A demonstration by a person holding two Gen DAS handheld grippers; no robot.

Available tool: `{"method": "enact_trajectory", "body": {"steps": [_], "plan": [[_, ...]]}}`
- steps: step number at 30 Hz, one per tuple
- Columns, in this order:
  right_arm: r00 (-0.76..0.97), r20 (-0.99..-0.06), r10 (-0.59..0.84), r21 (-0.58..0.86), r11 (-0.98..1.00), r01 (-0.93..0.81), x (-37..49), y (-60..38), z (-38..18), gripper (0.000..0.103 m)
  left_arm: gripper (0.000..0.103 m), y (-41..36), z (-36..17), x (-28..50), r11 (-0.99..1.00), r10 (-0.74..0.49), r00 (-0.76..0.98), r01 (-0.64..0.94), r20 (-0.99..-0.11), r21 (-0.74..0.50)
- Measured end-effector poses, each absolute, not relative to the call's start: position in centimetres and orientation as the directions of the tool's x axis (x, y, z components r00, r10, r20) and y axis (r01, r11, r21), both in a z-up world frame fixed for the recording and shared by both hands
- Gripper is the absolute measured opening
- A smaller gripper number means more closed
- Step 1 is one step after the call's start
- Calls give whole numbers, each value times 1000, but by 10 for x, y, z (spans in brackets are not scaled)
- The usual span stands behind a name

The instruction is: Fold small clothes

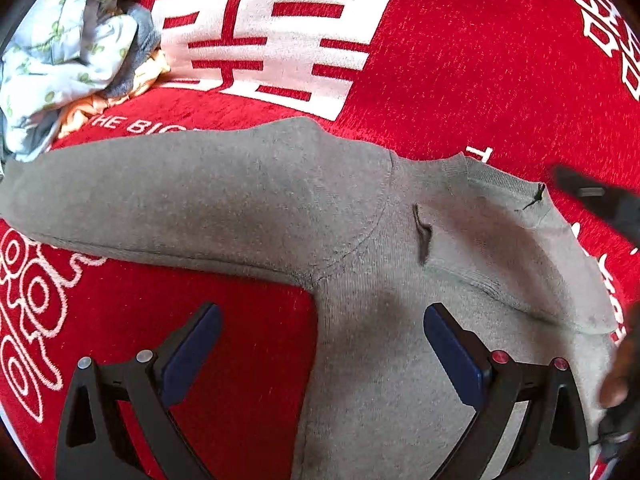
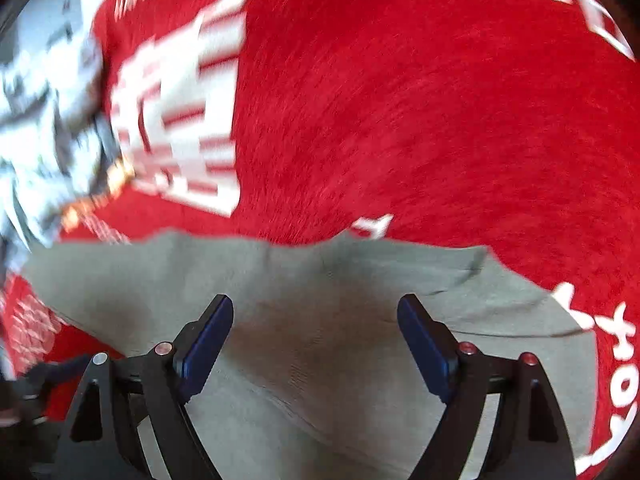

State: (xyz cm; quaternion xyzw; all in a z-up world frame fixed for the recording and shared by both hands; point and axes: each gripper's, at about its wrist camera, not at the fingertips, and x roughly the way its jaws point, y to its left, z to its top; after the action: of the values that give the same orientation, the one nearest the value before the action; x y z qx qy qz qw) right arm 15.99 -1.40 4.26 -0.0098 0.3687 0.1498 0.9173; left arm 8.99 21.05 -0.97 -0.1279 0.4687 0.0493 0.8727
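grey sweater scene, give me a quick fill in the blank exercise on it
1. The grey knit sweater lies on a ____ plush blanket with white lettering.
2. Both grippers, left and right, have their fingers ____.
3. One sleeve is spread ____ the crumpled pile of pale clothes.

Missing: red; open; toward

My left wrist camera looks down and forward along my left claw, close above the grey sweater on the red cloth. My right wrist camera does the same along my right claw, equally near but blurred. Both views share the sweater, the white printed block and the heap of clothes at far left.
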Motion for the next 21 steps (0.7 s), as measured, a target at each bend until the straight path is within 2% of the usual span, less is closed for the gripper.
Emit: {"method": "enact_trajectory", "body": {"steps": [3,5,8,10,14,16,19,21], "plan": [[701,-690,181,93,982,-162,159,-81,47,89,101,196,-2,92,968,-24,557,-195,-830,-159],[649,-751,120,100,993,-67,163,-126,29,89,101,182,5,95,974,-31,561,-167,-827,-150],[489,-851,190,224,975,11,158,-173,-16,89,101,146,17,108,987,-56,571,-94,-819,-133],[489,-843,224,244,969,-25,145,-179,-25,89,102,120,23,121,989,-96,564,-43,-821,-145],[558,-809,187,178,981,-71,134,-173,-10,89,102,75,17,159,984,-170,515,37,-840,-176],[570,-814,109,111,993,-31,150,-174,-9,90,102,63,2,180,991,-127,463,13,-877,-137],[490,-865,103,91,995,-48,180,-176,-21,91,103,58,-28,204,999,3,392,-35,-920,-11],[463,-886,-31,-83,992,-92,195,-156,-32,95,103,70,-31,205,997,-46,415,-41,-909,-70]]}}
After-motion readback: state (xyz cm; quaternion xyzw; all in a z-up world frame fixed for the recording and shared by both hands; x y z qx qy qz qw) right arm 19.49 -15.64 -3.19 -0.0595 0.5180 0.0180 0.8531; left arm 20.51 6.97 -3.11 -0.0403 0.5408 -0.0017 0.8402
